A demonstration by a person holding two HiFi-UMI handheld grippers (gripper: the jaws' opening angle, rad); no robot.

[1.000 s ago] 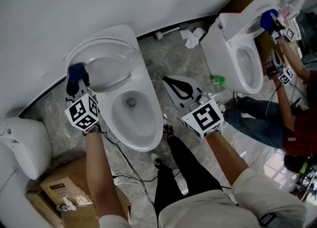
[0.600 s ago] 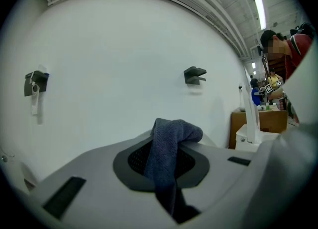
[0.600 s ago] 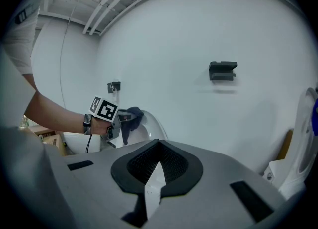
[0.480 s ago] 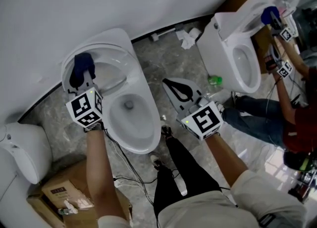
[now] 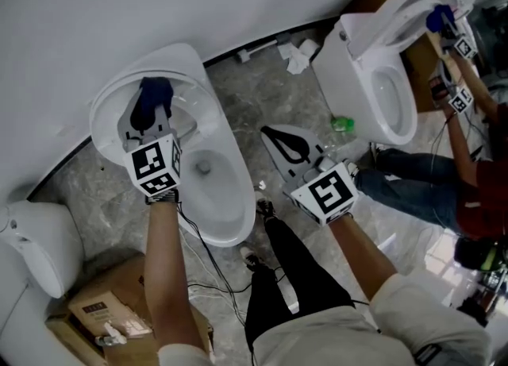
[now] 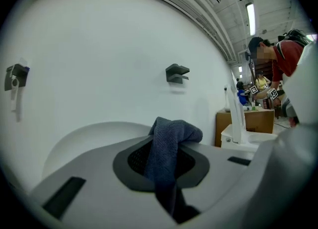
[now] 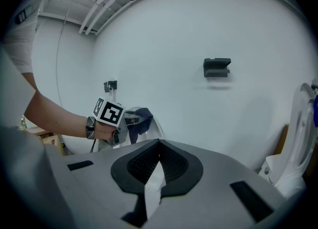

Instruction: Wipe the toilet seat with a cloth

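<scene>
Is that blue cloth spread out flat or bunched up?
Bunched up. The cloth hangs as a crumpled fold pinched in the left gripper; from above it is a small dark wad against the toilet.

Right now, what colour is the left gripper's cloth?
Dark blue cloth; the left gripper view shows it best.

Legend: the cloth (image 5: 151, 99) is being shown in dark blue, the toilet (image 5: 232, 220) in white, the floor (image 5: 262, 96) in mottled grey, and the cubes of the left gripper (image 5: 148, 118) and right gripper (image 5: 278, 138) in black-and-white squares.
</scene>
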